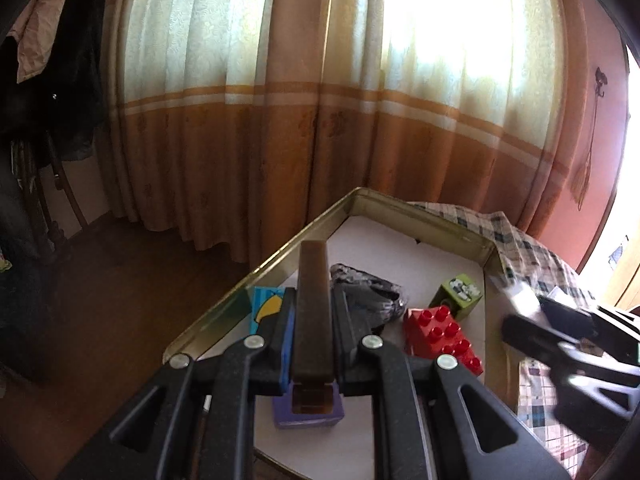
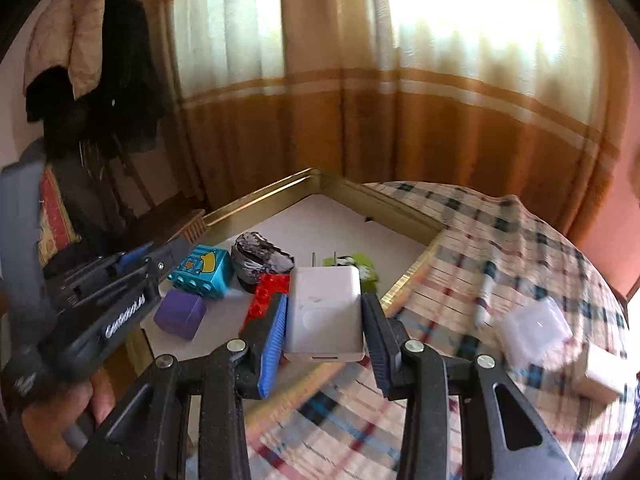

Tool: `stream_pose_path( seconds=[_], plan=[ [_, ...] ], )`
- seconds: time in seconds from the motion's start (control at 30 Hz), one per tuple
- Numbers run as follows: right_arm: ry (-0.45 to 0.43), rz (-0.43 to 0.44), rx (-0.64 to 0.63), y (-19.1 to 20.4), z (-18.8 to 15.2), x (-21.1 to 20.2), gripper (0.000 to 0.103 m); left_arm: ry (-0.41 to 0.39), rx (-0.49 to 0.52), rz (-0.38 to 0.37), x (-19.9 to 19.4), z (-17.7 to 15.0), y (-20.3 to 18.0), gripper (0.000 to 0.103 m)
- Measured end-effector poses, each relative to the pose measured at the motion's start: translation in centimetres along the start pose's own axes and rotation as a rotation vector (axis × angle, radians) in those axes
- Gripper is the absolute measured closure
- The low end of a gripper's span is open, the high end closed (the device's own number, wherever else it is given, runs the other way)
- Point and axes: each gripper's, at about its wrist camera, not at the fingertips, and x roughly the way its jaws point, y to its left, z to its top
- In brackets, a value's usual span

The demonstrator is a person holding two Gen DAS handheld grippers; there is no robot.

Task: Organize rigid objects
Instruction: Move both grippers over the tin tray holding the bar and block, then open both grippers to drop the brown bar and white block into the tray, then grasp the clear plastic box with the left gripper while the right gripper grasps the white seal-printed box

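Right now the left gripper [image 1: 312,316] has its jaws closed on a long brown bar [image 1: 311,304], which sticks out forward between them over the near-left part of a gold-rimmed tray [image 1: 420,210]. Inside the tray lie a purple block [image 1: 308,414] directly under the bar's near end, a teal toy block [image 1: 266,312] against the left rim, a grey crumpled thing [image 1: 370,294], a red studded brick [image 1: 440,336] and a green cube [image 1: 460,294]. The right gripper [image 2: 325,312] has its jaws pressed on both sides of a white charger [image 2: 325,310], prongs pointing away, held above the tray's right rim where it meets the checked cloth [image 2: 500,232]. A pen [image 2: 486,296] and a clear box [image 2: 536,328] lie blurred on the cloth.
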Motion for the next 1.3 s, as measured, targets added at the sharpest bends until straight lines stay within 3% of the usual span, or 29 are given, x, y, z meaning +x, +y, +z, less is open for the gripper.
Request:
stream_pose_path(
  seconds=[0.13,0.2,0.27,0.33,0.43,0.53,0.77,0.9,0.93,1.0,1.1,1.3],
  plan=[
    [0.035,-0.017,-0.036,0.9,0.3,2.1,0.062,0.006,0.013,0.000,0.0,-0.1,0.0,0.089],
    [0.006,-0.004,-0.022,0.7,0.3,1.9,0.057,-0.001,0.019,0.007,-0.2,0.0,-0.1,0.080],
    [-0.011,-0.012,-0.006,0.2,0.2,1.4,0.041,-0.017,0.015,0.022,-0.5,0.1,0.0,0.042],
    [-0.024,-0.004,0.014,-0.7,-0.3,0.5,0.037,-0.042,0.000,0.041,-1.0,0.3,0.2,0.026],
    [-0.033,-0.022,0.025,-2.0,-1.2,-0.8,0.037,-0.053,-0.009,0.036,-1.6,0.5,0.2,0.025],
    [-0.046,-0.056,0.058,-4.3,-2.8,-2.5,0.037,-0.053,-0.013,0.019,-2.0,0.3,-0.4,0.016],
    [-0.031,-0.149,0.122,-10.1,-5.8,-5.0,0.032,-0.028,0.047,-0.061,-2.9,-0.2,-4.6,0.012],
    [-0.016,-0.242,0.181,-14.1,-7.0,-5.9,0.032,-0.037,0.087,-0.096,-3.5,-0.1,-7.5,0.002],
    [-0.012,-0.265,0.203,-15.2,-7.2,-6.1,0.030,-0.038,0.100,-0.110,-3.7,-0.1,-8.5,0.001],
    [0.003,-0.329,0.250,-17.5,-7.7,-6.4,0.017,-0.031,0.125,-0.138,-3.7,-0.1,-10.3,0.001],
    [0.025,-0.397,0.329,-20.7,-8.3,-6.6,0.013,-0.020,0.174,-0.182,-3.4,-0.1,-13.6,0.001],
    [0.058,-0.408,0.409,-23.8,-8.5,-5.9,0.009,0.021,0.260,-0.203,-1.9,-0.6,-18.5,0.001]
  ],
)
